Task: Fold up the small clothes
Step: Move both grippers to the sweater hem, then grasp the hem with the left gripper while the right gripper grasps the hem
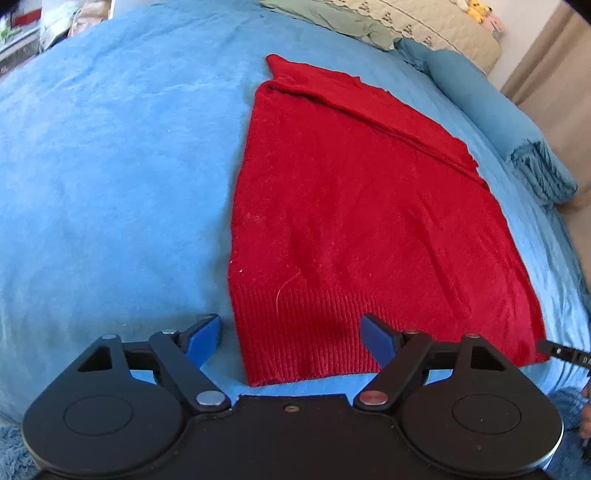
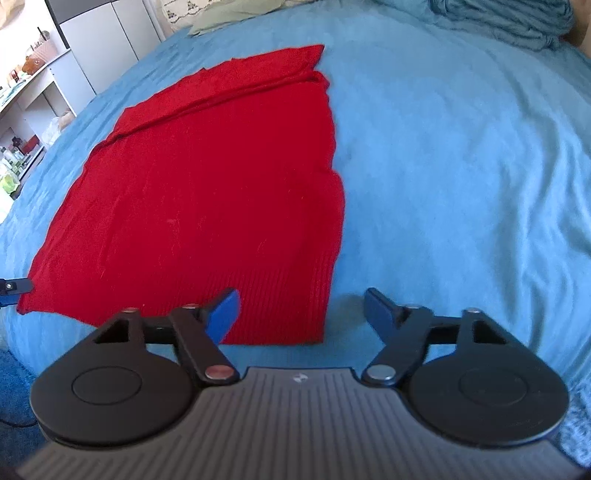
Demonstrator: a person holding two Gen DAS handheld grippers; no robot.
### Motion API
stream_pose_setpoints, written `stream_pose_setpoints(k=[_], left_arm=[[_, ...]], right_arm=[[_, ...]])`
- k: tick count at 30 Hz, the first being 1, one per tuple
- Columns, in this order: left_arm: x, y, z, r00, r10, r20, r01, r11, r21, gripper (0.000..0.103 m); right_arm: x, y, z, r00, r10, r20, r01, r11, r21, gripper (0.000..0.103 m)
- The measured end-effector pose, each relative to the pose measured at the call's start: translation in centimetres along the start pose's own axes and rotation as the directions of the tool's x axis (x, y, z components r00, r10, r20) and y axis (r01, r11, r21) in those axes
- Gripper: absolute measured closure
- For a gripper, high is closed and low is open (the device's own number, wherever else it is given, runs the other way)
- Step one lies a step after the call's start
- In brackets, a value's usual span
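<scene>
A red knitted sweater (image 1: 351, 221) lies flat on the blue bedspread (image 1: 110, 166), its ribbed hem nearest me and a sleeve folded across its far end. My left gripper (image 1: 291, 332) hovers low over the hem's left corner, jaws open, one blue pad on the bedspread and the other over the knit. In the right wrist view the same sweater (image 2: 207, 192) fills the left half. My right gripper (image 2: 301, 308) straddles the hem's right corner, open, with the corner between its blue pads. Neither pair of pads presses on the cloth.
A folded blue blanket (image 1: 491, 110) lies along the bed's right side, with green and patterned pillows (image 1: 369, 22) at the far end. White shelves (image 2: 33, 103) with small items stand left of the bed. The other gripper's tip (image 2: 14, 286) shows at the sweater's left corner.
</scene>
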State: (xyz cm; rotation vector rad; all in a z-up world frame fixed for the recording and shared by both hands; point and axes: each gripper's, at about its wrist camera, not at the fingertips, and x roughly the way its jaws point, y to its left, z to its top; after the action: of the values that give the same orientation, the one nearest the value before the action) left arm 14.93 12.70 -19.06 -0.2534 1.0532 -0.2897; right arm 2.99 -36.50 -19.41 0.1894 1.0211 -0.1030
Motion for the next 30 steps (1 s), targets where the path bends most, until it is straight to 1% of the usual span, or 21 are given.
stream_pose_setpoints(k=[1, 2, 6, 7, 8, 9, 10, 11, 13, 17, 19, 20, 22, 23, 25, 27, 30], left_arm=[[0.1, -0.3, -0.1, 1.0, 0.008, 0.001, -0.008, 1.0, 0.01, 0.019], [0.1, -0.4, -0.2, 1.0, 0.016, 0.002, -0.016, 1.0, 0.02, 0.02], [0.3, -0.8, -0.6, 0.999, 0.039, 0.008, -0.04, 0.998, 0.038, 0.027], [0.3, -0.8, -0.6, 0.999, 0.043, 0.009, -0.043, 0.998, 0.041, 0.028], [0.2, -0.7, -0.6, 0.999, 0.043, 0.011, -0.044, 0.998, 0.042, 0.03], [0.2, -0.6, -0.6, 0.999, 0.043, 0.011, -0.043, 0.998, 0.04, 0.034], [0.1, -0.5, -0.6, 0.999, 0.042, 0.011, -0.043, 0.998, 0.037, 0.038], [0.1, -0.4, -0.6, 0.999, 0.041, 0.011, -0.041, 0.999, 0.03, 0.04], [-0.1, 0.1, -0.5, 0.999, 0.034, 0.011, -0.034, 0.999, 0.003, 0.046], [-0.2, 0.9, -0.4, 1.0, 0.018, 0.006, -0.018, 0.999, -0.045, 0.057], [-0.3, 1.4, -0.3, 1.0, 0.003, 0.004, -0.002, 0.998, -0.067, 0.07], [-0.2, 1.5, -0.3, 1.0, -0.007, 0.001, 0.007, 0.997, -0.079, 0.073], [-0.2, 1.7, -0.3, 1.0, -0.026, -0.002, 0.026, 0.994, -0.103, 0.089], [-0.2, 1.7, -0.4, 0.999, -0.037, -0.005, 0.036, 0.993, -0.112, 0.092], [-0.2, 1.4, -0.4, 1.0, -0.029, -0.004, 0.029, 0.994, -0.103, 0.094], [-0.4, 1.1, -0.3, 1.0, -0.021, -0.002, 0.021, 0.995, -0.096, 0.095], [-1.2, 1.0, 0.0, 0.999, -0.032, 0.009, 0.033, 0.992, -0.124, 0.095]], right_arm=[[0.1, 0.0, -0.1, 1.0, 0.005, -0.005, -0.005, 1.0, 0.004, 0.024], [0.3, 0.1, -0.1, 1.0, 0.006, -0.007, -0.006, 1.0, 0.007, 0.025], [0.6, 0.3, -0.3, 1.0, 0.023, 0.0, -0.023, 1.0, 0.021, 0.034], [0.6, 0.4, -0.3, 1.0, 0.026, 0.002, -0.026, 0.999, 0.02, 0.039], [0.7, 0.6, -0.4, 1.0, 0.027, 0.002, -0.027, 0.999, 0.016, 0.042], [0.7, 0.7, -0.4, 1.0, 0.027, 0.0, -0.027, 1.0, 0.012, 0.051], [0.8, 0.7, -0.3, 1.0, 0.025, -0.002, -0.025, 1.0, 0.01, 0.054], [0.8, 0.7, -0.3, 1.0, 0.027, -0.003, -0.026, 1.0, 0.012, 0.055], [0.8, 0.6, -0.3, 1.0, 0.028, -0.001, -0.028, 0.999, 0.02, 0.059], [0.8, 0.4, -0.3, 1.0, 0.03, 0.002, -0.03, 0.999, 0.033, 0.061], [0.8, 0.3, -0.3, 1.0, 0.029, 0.002, -0.029, 0.999, 0.032, 0.064], [0.8, 0.4, -0.3, 1.0, 0.03, 0.003, -0.03, 0.999, 0.031, 0.065], [0.8, 0.4, -0.3, 1.0, 0.031, 0.002, -0.031, 0.999, 0.028, 0.071], [0.8, 0.5, -0.3, 0.999, 0.034, 0.001, -0.034, 0.999, 0.025, 0.073], [0.9, 0.7, -0.3, 0.999, 0.038, 0.0, -0.038, 0.999, 0.017, 0.081], [0.8, 1.0, -0.2, 0.999, 0.034, 0.006, -0.034, 0.999, 0.001, 0.082], [0.4, 1.1, -0.2, 0.999, 0.032, 0.025, -0.032, 0.999, -0.001, 0.083]])
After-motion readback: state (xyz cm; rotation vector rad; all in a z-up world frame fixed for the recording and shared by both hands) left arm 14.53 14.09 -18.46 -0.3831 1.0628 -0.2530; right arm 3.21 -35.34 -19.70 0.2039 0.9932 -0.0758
